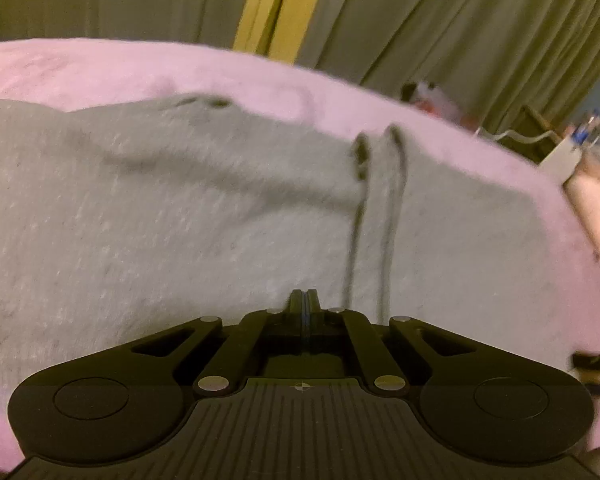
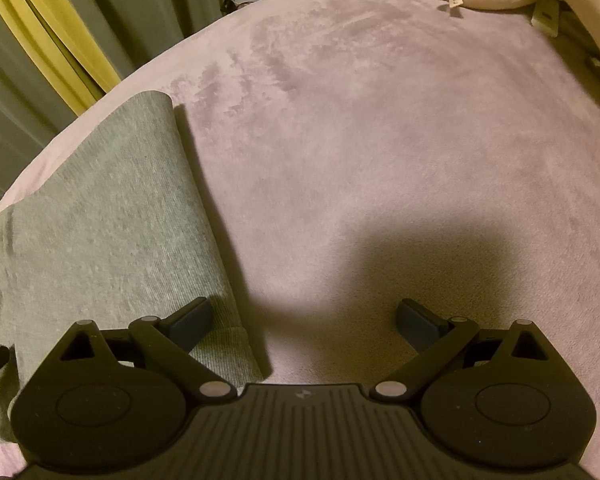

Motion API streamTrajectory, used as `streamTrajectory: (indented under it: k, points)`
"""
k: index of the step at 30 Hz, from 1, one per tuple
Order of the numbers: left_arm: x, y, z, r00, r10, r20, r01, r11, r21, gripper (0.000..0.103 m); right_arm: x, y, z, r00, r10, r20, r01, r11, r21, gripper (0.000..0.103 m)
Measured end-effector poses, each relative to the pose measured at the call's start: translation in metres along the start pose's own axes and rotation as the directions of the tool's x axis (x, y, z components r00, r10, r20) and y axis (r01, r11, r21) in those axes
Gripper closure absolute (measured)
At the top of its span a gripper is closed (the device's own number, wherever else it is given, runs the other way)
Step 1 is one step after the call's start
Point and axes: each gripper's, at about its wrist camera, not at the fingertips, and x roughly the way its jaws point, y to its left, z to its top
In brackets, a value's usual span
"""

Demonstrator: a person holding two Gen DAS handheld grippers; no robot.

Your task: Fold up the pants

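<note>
- Partly folded, by the look of it: grey pants (image 1: 220, 208) spread on pink blanket (image 2: 380, 140), further folds likely left.
- Left gripper (image 1: 305, 300) pressed shut, gripping nothing visible; waistband drawstring (image 1: 392, 216) just right of fingertips.
- Right gripper (image 2: 306, 320) spread wide, left finger (image 2: 190, 322) over the pant leg; seen only here.

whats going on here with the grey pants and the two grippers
A person is folding grey pants on a pink blanket with two handheld grippers. The left gripper is shut above the waist end near the drawstrings. The right gripper is open, one finger over the leg cuff, gripping nothing.
</note>
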Motion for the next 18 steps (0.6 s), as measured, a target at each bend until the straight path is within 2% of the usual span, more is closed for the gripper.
streamTrajectory:
  k: [1,3,5,6,8,10,14,18]
  points:
    - [0.001,0.004,-0.001,1.000,-0.013,-0.012,0.013,1.000,-0.018,0.101,0.000,0.001,0.000,1.000,-0.001,0.001,0.001,1.000,-0.001,0.004]
    - [-0.001,0.014,-0.002,0.996,-0.086,-0.007,0.086,0.994,-0.066,0.100,0.000,0.000,0.000,1.000,0.000,0.000,0.000,1.000,-0.002,0.004]
    - [-0.004,0.019,-0.001,0.988,-0.152,0.007,0.152,0.983,-0.104,0.087,0.000,0.000,0.000,1.000,-0.001,-0.002,0.001,1.000,0.001,0.004]
    - [-0.006,0.020,-0.001,0.982,-0.189,0.024,0.190,0.974,-0.121,0.084,0.000,0.000,0.001,1.000,-0.001,-0.002,0.001,1.000,-0.001,0.004]
    - [-0.008,0.019,0.000,0.970,-0.240,0.037,0.243,0.961,-0.133,0.064,0.000,0.001,0.000,1.000,-0.002,-0.002,0.002,1.000,-0.001,0.004]
    - [-0.002,0.015,0.000,0.961,-0.275,0.016,0.274,0.952,-0.139,0.057,0.000,0.000,0.001,1.000,0.000,-0.003,0.000,1.000,0.001,0.004]
    - [0.021,0.010,-0.004,0.939,-0.334,-0.080,0.313,0.929,-0.199,0.056,0.000,-0.001,0.001,1.000,-0.001,-0.002,0.001,1.000,-0.001,0.004]
    - [0.031,0.010,-0.003,0.930,-0.357,-0.086,0.332,0.917,-0.220,0.047,0.000,-0.001,0.001,1.000,-0.001,-0.002,0.001,1.000,-0.002,0.004]
